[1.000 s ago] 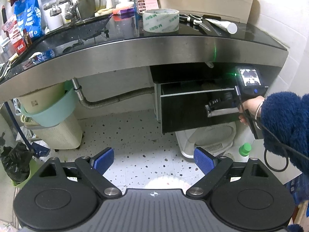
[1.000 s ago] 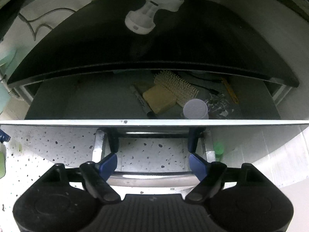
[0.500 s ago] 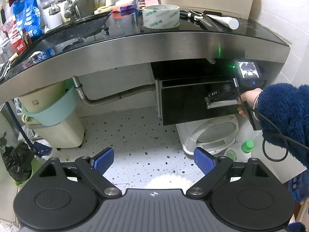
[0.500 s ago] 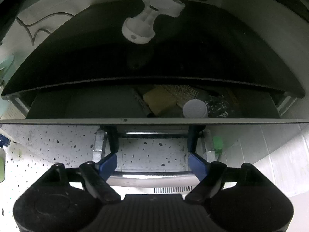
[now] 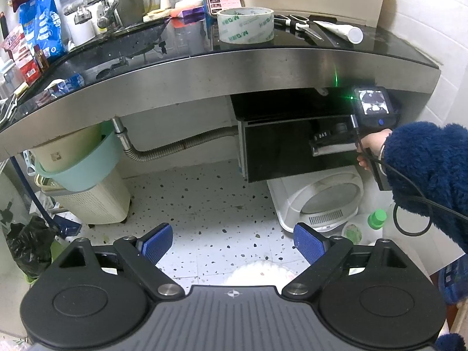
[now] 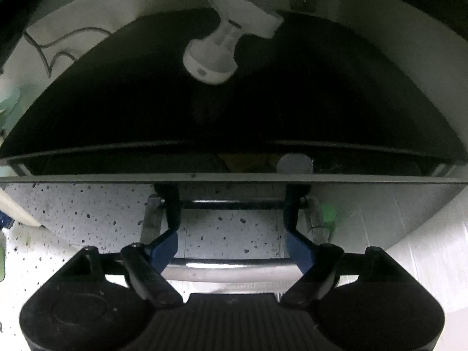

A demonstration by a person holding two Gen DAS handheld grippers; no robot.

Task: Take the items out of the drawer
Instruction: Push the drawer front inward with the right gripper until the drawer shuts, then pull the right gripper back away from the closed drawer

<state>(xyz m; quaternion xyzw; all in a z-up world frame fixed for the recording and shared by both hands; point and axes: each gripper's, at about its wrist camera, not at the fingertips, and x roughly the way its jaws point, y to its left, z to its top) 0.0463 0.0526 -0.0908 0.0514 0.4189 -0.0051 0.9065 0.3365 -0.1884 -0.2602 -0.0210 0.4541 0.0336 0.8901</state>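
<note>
Both grippers gape wide: the right gripper [image 6: 231,241] straddles, without clamping, the handle [image 6: 228,269] of the barely open drawer [image 5: 292,149] under the counter's right end, while the left gripper [image 5: 234,241] hangs empty over the floor.

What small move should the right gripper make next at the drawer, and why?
Probably push the drawer the last bit shut. The right gripper has its open fingers against the handle bar. The drawer has slid inward over the last second, and only a narrow gap is left, showing a white cap.
</note>
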